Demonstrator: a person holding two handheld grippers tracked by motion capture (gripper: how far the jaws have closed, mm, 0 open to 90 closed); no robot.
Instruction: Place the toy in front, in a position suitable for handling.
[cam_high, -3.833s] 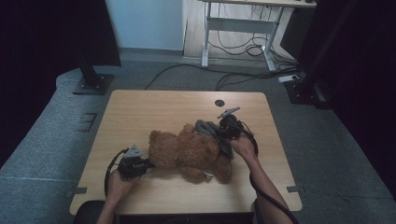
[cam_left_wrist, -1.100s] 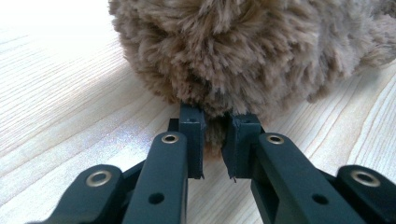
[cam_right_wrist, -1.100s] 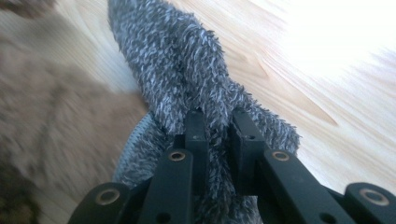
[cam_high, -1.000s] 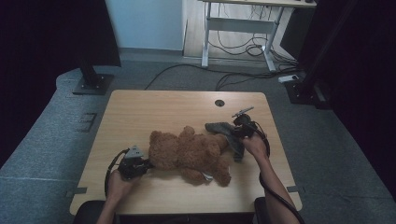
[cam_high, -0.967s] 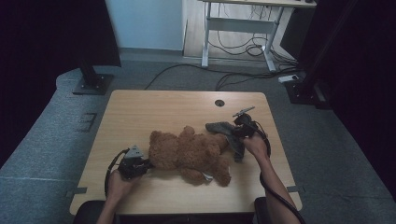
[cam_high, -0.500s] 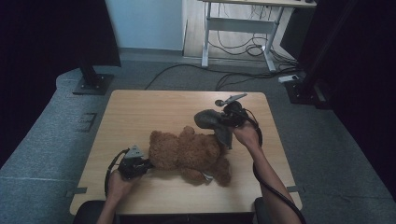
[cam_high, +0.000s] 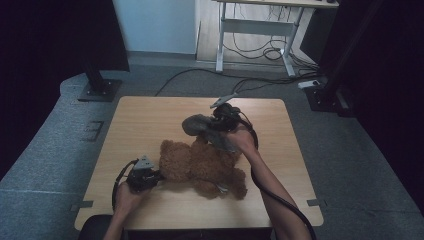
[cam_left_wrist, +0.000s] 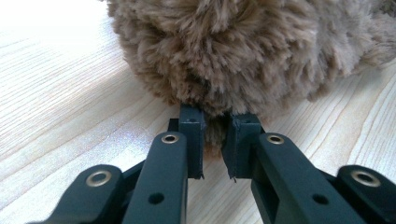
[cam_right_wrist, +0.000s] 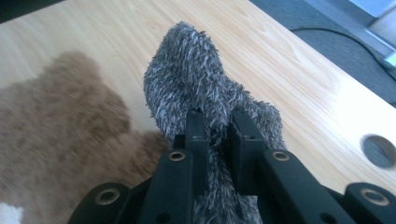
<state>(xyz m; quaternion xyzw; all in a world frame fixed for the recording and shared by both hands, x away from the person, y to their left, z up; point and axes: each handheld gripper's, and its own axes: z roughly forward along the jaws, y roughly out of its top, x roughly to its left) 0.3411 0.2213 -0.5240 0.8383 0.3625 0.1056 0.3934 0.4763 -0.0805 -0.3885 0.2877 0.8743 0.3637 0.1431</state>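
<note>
Left gripper (cam_high: 142, 176) at table's 7 o'clock, jaws narrow, pinching fur of brown teddy bear (cam_high: 202, 165) at its near-left end. Bear lies mid-table (cam_high: 150, 115), long axis 8-to-4. Right gripper (cam_high: 220, 122) at bear's 12 o'clock, jaws clamped on grey fuzzy garment (cam_high: 197, 125), lifted above bear; right hand nearer garment.

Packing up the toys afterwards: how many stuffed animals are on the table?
1: a brown teddy bear lying on the table, pinched by the left gripper. The grey fuzzy cloth in the right gripper looks like clothing.
</note>
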